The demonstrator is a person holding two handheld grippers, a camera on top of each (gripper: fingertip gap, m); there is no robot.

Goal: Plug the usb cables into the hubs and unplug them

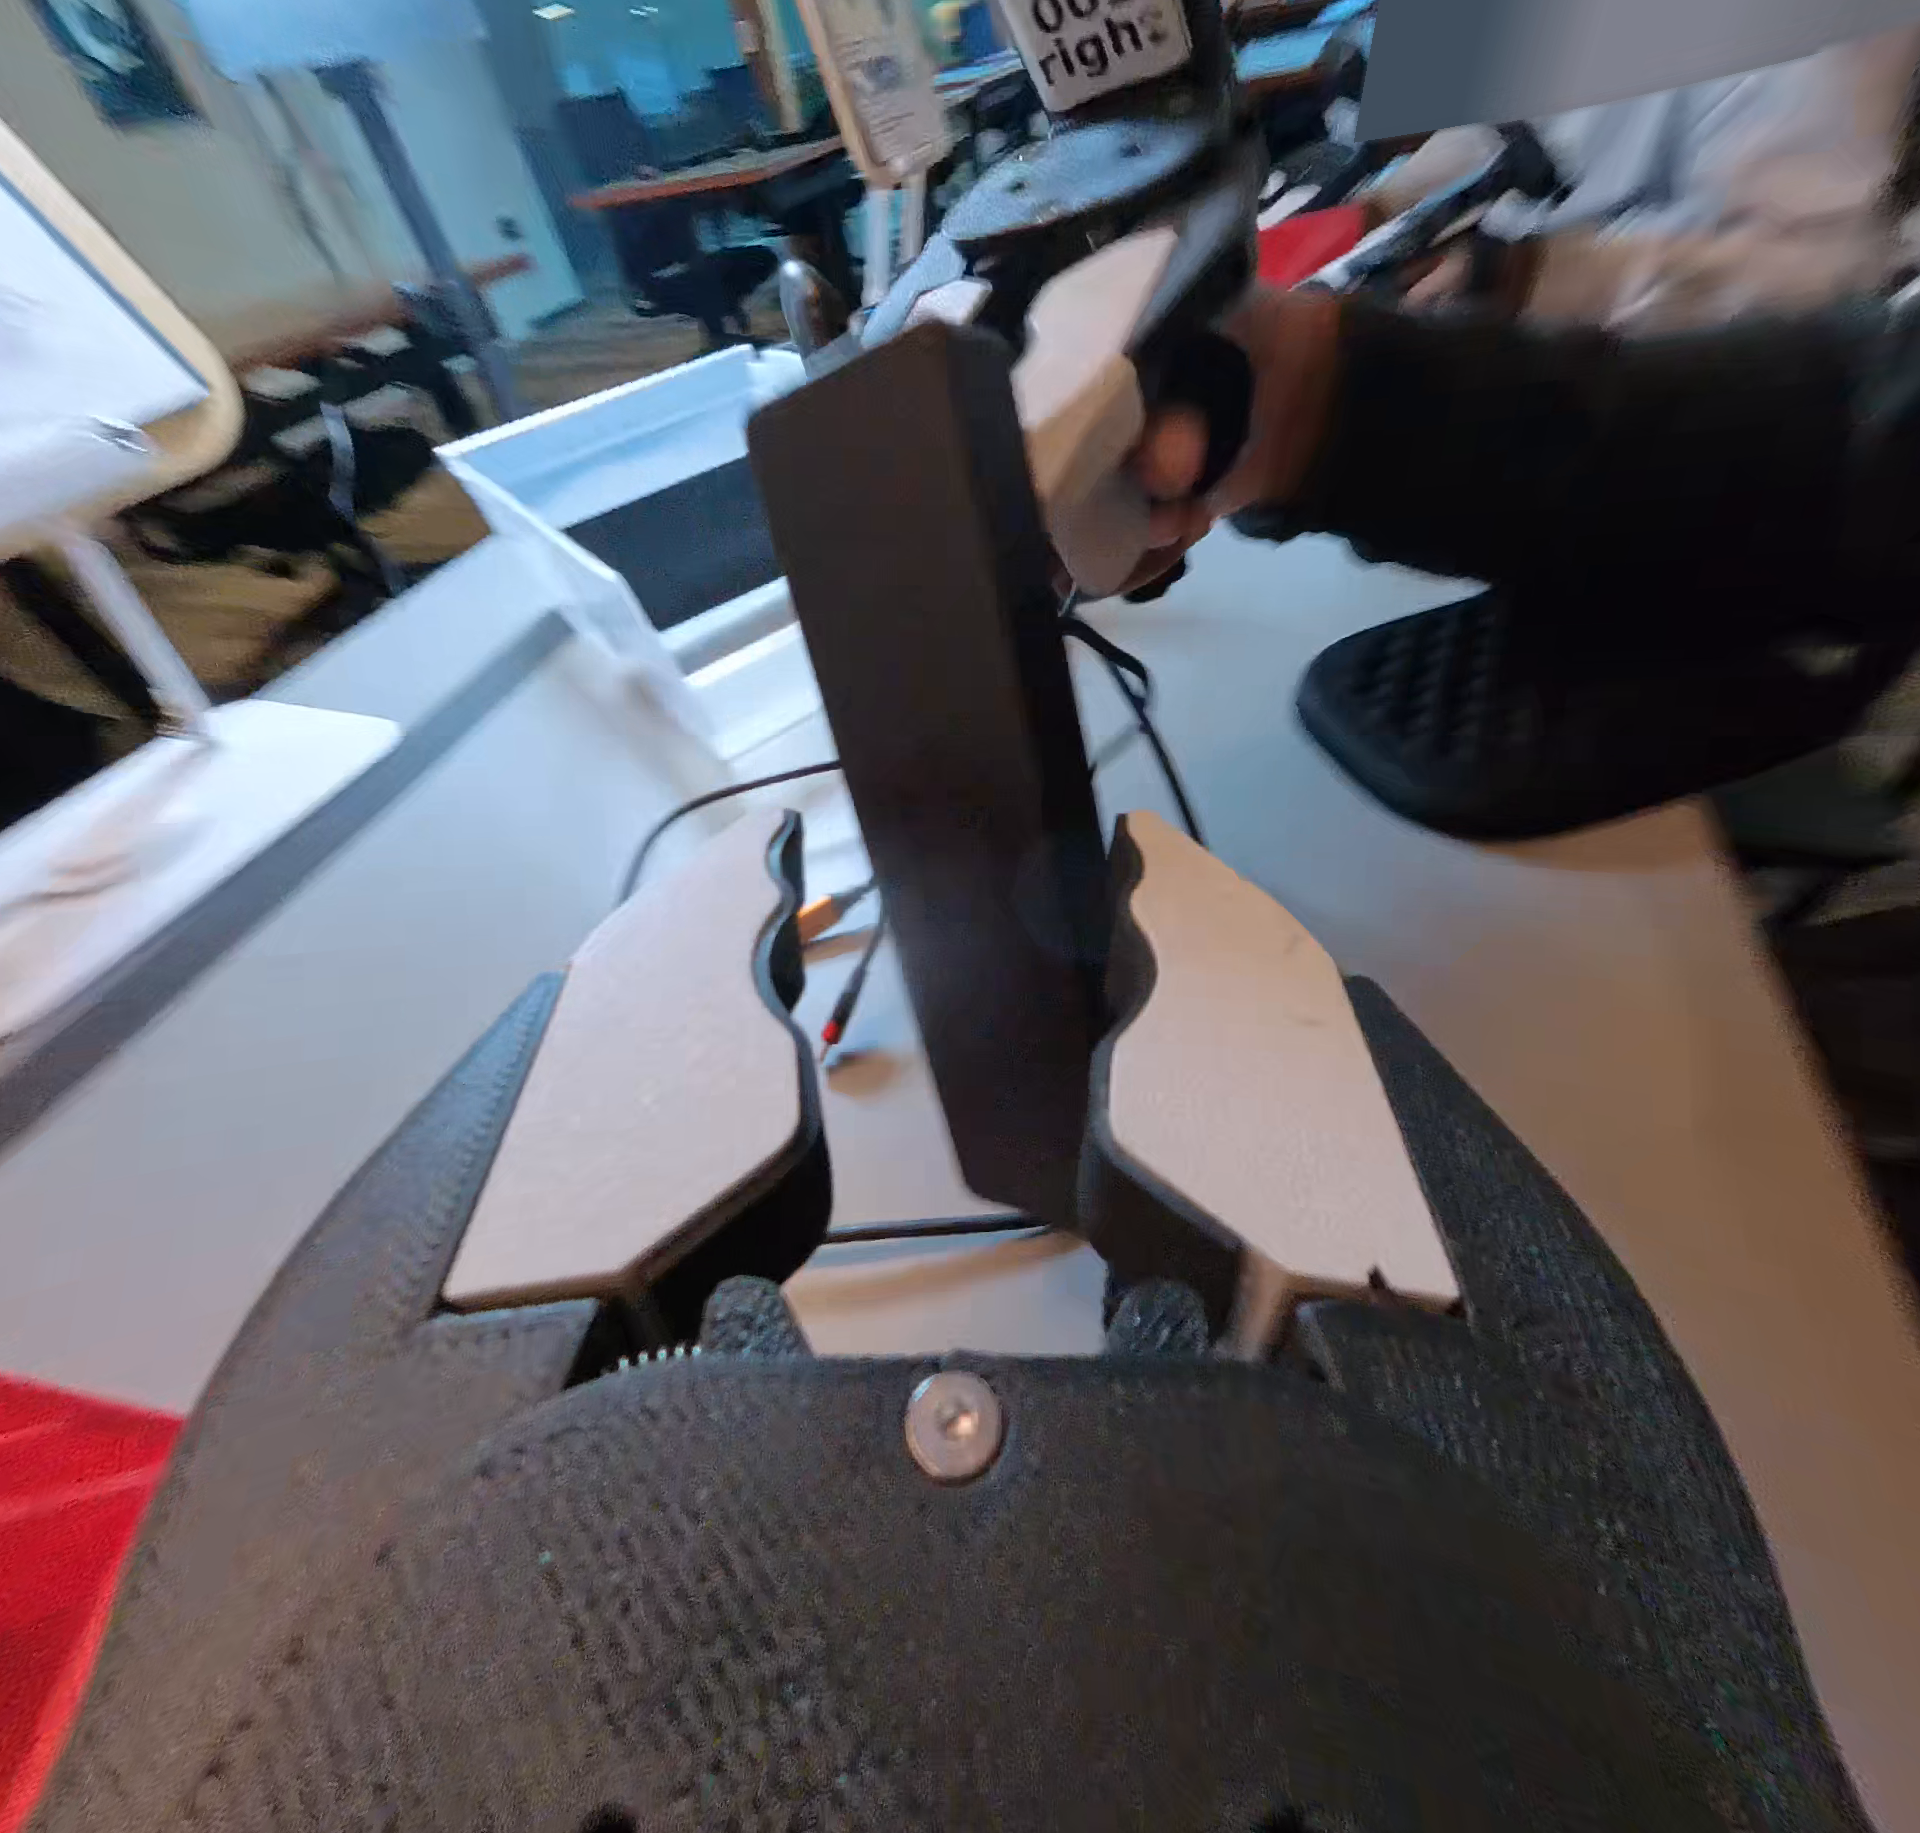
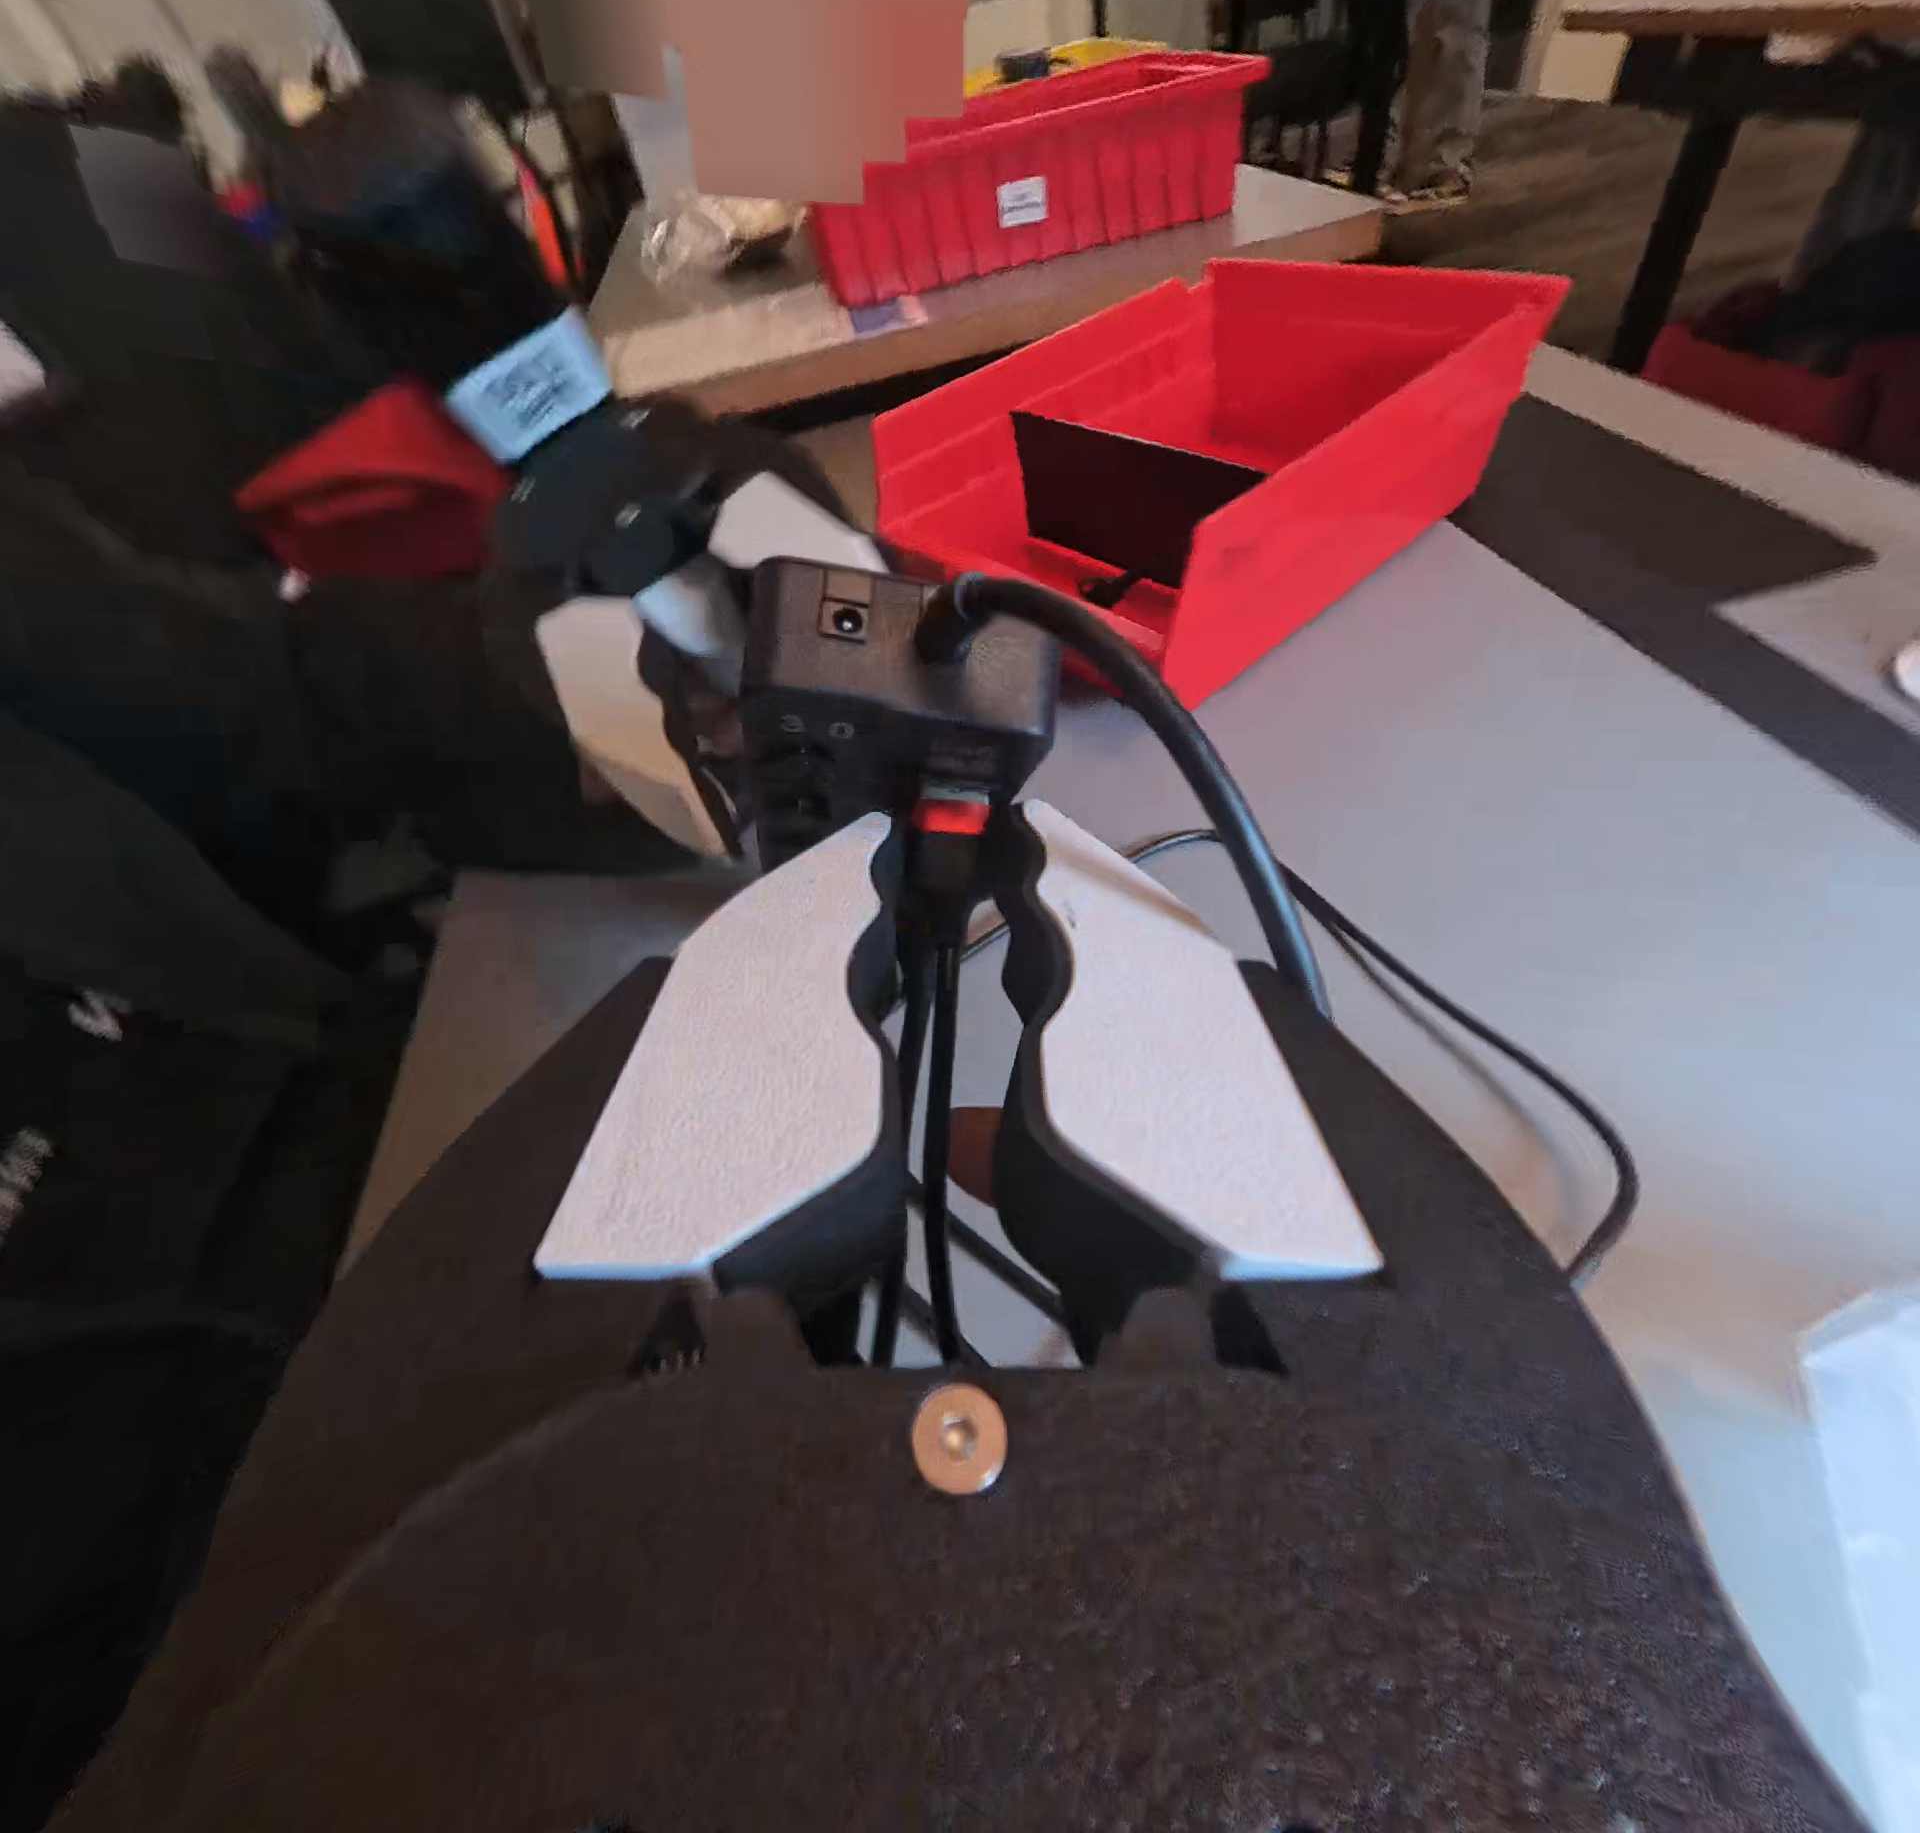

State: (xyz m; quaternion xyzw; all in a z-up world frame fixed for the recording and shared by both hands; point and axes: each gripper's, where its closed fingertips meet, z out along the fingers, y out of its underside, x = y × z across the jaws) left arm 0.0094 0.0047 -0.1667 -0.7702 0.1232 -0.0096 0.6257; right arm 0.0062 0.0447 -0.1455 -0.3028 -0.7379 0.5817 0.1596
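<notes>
In the left wrist view we see our left gripper (image 1: 956,848) with its fingers spread wide. The black hub (image 1: 935,744) stands almost upright between them, tilted a little. It presses against the right finger (image 1: 1226,1056), while a clear gap separates it from the left finger, so the gripper is open rather than clamped. Behind the hub, loose cables (image 1: 842,983) lie on the white table (image 1: 312,1056), one with an orange tip and one with a red band. The right gripper (image 1: 1081,412) meets the top of the hub, held by a hand (image 1: 1195,453) in a dark sleeve.

In the right wrist view we look along our right gripper (image 2: 951,848) at the end of the hub (image 2: 894,661). Its fingertips sit close on either side of a black plug (image 2: 948,838) with a red band, which is seated in a port on the hub's face. The jaws are closed on that plug. Its thin cord runs back between the fingers. A thicker black cable (image 2: 1195,765) leaves the hub's end and curves down onto the table (image 2: 1455,744). The left gripper (image 2: 665,578) shows beyond the hub, blurred. A red bin (image 2: 1299,495) sits on the table farther off.
</notes>
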